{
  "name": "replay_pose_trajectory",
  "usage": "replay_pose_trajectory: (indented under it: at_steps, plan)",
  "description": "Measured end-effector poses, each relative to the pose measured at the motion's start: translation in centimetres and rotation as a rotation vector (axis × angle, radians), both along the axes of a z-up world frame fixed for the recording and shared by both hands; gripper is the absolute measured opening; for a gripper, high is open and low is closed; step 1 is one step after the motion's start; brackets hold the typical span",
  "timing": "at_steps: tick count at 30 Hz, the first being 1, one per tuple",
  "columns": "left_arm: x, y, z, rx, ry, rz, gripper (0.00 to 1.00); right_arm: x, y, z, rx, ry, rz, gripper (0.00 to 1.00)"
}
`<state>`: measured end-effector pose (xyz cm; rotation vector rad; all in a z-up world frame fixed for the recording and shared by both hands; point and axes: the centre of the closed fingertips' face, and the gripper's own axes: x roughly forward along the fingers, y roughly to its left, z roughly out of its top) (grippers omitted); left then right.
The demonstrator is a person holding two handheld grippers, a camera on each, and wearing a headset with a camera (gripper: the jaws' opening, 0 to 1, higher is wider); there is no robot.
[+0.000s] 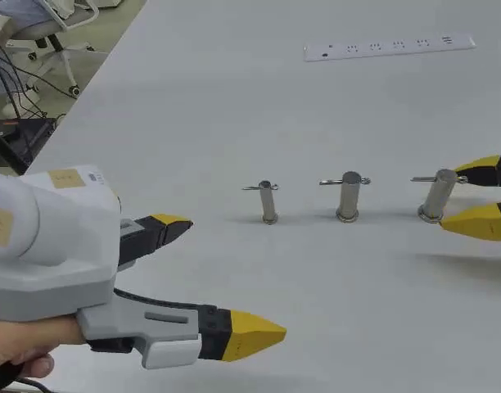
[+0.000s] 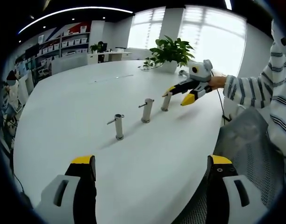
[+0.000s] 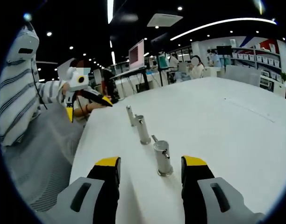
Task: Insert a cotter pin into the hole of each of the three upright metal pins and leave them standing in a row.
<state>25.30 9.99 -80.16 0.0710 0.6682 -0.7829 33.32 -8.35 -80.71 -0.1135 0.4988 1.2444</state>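
Table (image 1: 234,106) bare round L gripper (image 1: 236,277); 3 pins (image 1: 349,196) in row ahead.

Bright, even light, soft shadows, sharp focus; both gripper views bow at edges.

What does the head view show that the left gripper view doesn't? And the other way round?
The head view has a white power strip lying far back on the table, and an office chair on the floor. The left gripper view has a leafy potted plant, bright windows, shelves and a striped sleeve. Both have the three upright metal pins in a row, each with a cotter pin through its top, and the right gripper open by the end pin.
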Motion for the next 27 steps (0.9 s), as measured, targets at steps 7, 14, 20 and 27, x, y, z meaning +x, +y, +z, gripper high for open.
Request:
replay_pose_trajectory:
  at_steps: [7, 14, 20, 27]
  plan:
    - [0.3, 0.5, 0.1, -0.004, -0.006, 0.002, 0.99, -1.4, -0.6, 1.5, 0.031, -0.008, -0.08, 0.77]
    - [0.4, 0.8, 0.5, -0.027, -0.009, 0.011, 0.99, -2.4, -2.1, 2.2, 0.079, -0.013, -0.18, 0.83]
    - [-0.1, 1.7, 0.1, -0.017, 0.004, 0.02, 0.99, -4.8, -3.0, 2.1, 0.046, -0.022, -0.224, 0.87]
    - [-0.4, 2.7, 0.2, -0.005, 0.0, 0.036, 0.99, -6.7, -4.0, 2.3, 0.042, 0.014, -0.308, 0.95]
